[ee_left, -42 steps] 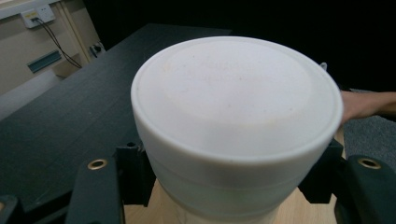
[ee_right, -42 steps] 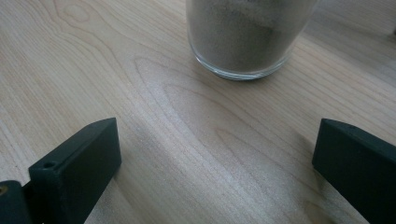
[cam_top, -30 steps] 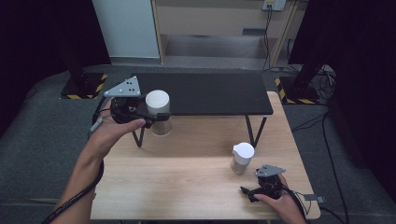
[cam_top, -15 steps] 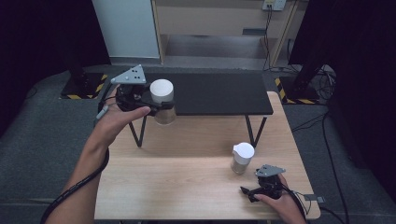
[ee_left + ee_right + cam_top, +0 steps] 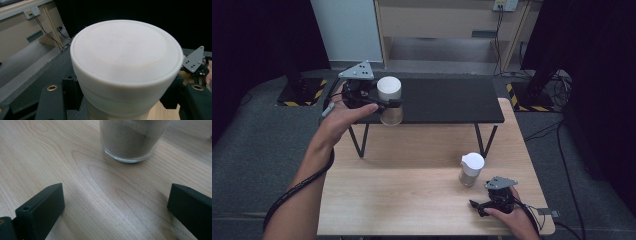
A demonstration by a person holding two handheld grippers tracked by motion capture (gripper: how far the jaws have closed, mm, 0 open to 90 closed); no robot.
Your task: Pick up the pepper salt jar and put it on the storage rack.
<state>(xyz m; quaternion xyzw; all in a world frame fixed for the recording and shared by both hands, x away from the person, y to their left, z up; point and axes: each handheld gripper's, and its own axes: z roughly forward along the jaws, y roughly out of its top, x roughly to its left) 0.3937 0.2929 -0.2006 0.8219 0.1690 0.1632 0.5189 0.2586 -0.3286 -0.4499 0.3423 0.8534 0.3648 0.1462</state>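
**A:** What is nearest on the desk (image 5: pixel 412 200)?

**B:** At the near right corner of the pale wooden desk, a hand rests with the right tool (image 5: pixel 478 206), a black two-jaw device with a small grey plate on top. Its jaws stand wide apart with only bare wood between them. In the right gripper view the right tool (image 5: pixel 115 205) points at the base of a glass jar.

**A:** Where does that jar stand?

**B:** The second jar (image 5: pixel 471 170) stands upright on the desk just beyond the right tool, apart from it. It is clear glass with a white lid and holds a brownish powder or grain.

**A:** And farther away?

**B:** A low black shelf (image 5: pixel 447 100) on thin metal legs stands across the far half of the desk. At its near left edge the left tool (image 5: pixel 393 106) hangs in the air, held by a hand coming in from the left. Its jaws are clamped on the sides of the held jar (image 5: pixel 390 100), a white-lidded glass jar kept upright over the shelf's edge. In the left gripper view the white lid (image 5: pixel 126 55) sits between the two black jaws.
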